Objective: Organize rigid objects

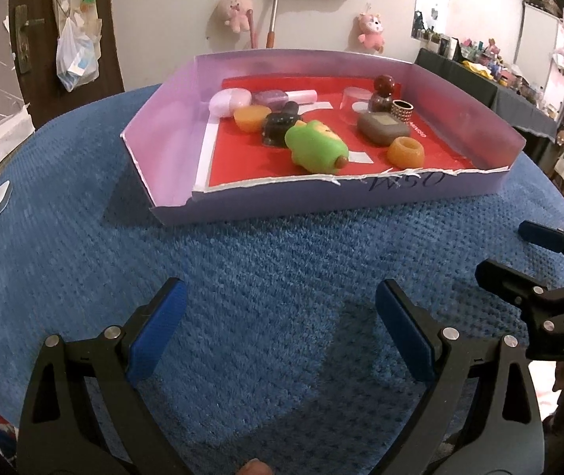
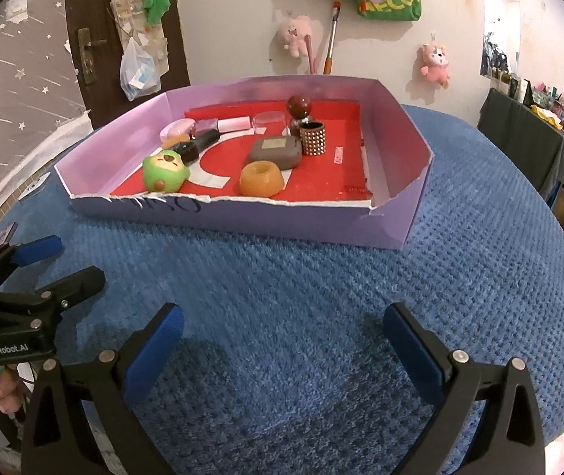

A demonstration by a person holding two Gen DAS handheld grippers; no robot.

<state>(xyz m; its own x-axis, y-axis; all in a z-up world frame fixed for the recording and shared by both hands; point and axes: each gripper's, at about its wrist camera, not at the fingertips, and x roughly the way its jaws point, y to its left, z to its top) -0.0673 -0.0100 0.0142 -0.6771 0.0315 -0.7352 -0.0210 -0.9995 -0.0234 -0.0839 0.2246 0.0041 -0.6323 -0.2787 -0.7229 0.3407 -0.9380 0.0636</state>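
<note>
The toys all sit in the purple box (image 1: 361,198); both grippers' jaws gape wide, holding nothing, so sorting looks done, maybe.

blue table cover (image 1: 266,261): looking like thick cloth, waffle-textured, matt
lilac box (image 1: 476,118): appearing as thin cardboard, faint sheen inside, front rim (image 2: 242,200) showing torn and ragged
red liner (image 2: 333,182): reading as flat paper, matt
green toy (image 1: 313,144): showing smooth, glossy plastic or rubber
orange ring (image 2: 262,178): looking translucent, waxy
studded cylinder (image 2: 313,139): glinting, metallic
left gripper (image 1: 278,332): showing matt black plastic, ribbed blue pads (image 1: 155,340), shiny metal rivets
</note>
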